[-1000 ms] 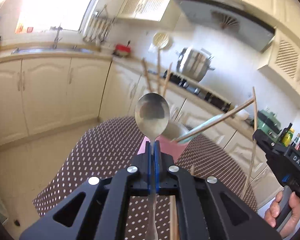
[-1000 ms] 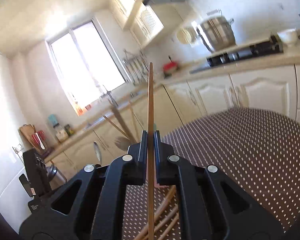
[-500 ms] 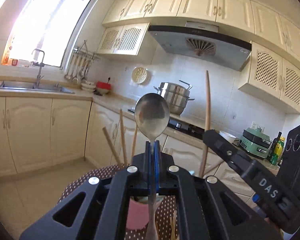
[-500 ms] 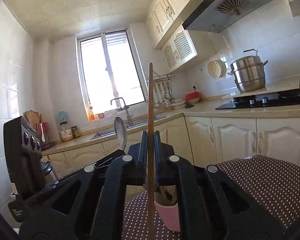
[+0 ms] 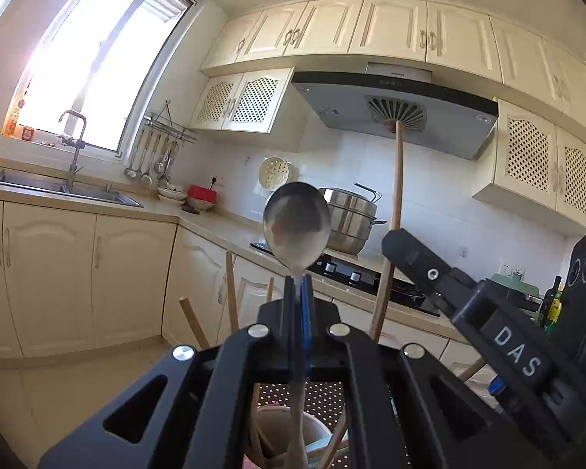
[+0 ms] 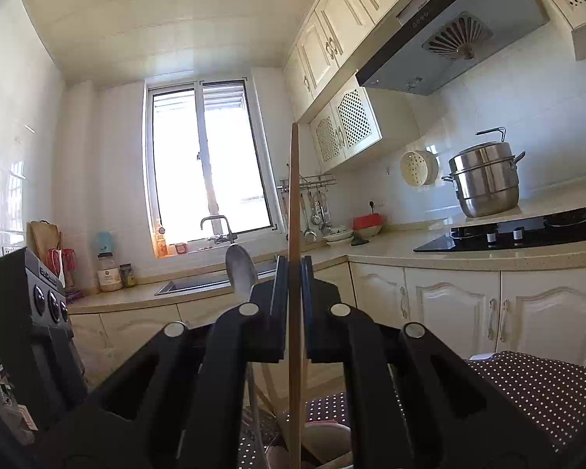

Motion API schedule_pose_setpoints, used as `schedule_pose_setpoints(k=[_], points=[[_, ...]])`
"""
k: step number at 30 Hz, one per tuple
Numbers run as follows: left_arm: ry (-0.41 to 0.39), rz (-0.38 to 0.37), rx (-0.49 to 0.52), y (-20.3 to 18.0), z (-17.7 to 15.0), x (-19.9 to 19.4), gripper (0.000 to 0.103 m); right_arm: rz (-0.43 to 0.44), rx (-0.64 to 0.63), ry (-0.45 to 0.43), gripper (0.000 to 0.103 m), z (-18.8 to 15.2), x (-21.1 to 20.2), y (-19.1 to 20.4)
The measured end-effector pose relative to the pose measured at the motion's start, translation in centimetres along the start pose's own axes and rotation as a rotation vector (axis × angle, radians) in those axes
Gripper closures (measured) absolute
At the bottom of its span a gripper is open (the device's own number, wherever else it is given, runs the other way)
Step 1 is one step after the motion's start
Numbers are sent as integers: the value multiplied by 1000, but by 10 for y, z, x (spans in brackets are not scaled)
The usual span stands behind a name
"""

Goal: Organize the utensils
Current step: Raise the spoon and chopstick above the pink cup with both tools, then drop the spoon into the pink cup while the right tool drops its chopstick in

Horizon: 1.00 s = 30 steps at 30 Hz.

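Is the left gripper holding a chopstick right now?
No, the left gripper is shut on a metal spoon, bowl up; the chopstick is in the right gripper.

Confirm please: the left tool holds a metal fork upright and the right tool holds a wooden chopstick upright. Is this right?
Not quite. The left tool holds a metal spoon, not a fork; the left wrist view shows its round bowl above the closed jaws. The rest is correct: the right tool holds a wooden chopstick upright.

Cream kitchen cabinets, bright sunlit window over steel sink, white tiled walls, grey range hood, black hob, steel steamer pot
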State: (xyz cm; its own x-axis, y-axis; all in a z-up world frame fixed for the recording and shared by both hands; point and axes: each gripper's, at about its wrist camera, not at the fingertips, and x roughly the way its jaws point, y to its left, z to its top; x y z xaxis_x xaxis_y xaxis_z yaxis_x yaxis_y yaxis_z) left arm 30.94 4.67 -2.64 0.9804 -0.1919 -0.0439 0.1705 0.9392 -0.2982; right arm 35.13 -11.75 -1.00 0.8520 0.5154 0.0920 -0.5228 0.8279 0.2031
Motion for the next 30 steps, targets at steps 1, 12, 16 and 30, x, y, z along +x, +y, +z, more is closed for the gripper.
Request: schedule_pose_setpoints(k=[1,12,16,30], points=[[-5,-1,-6,2,-3,2,100,-5,-8,-4,96,-1,1,0],[-40,27,-1,10,-26,13,100,-5,-27,-3,96,-12,3,-1],[-37,28,16,9,-29,13,100,-5,-34,-1,96,-13,3,0],[41,-22,-54,23,-20,-10,68,-13,-64,64,96,-15,-9,5]])
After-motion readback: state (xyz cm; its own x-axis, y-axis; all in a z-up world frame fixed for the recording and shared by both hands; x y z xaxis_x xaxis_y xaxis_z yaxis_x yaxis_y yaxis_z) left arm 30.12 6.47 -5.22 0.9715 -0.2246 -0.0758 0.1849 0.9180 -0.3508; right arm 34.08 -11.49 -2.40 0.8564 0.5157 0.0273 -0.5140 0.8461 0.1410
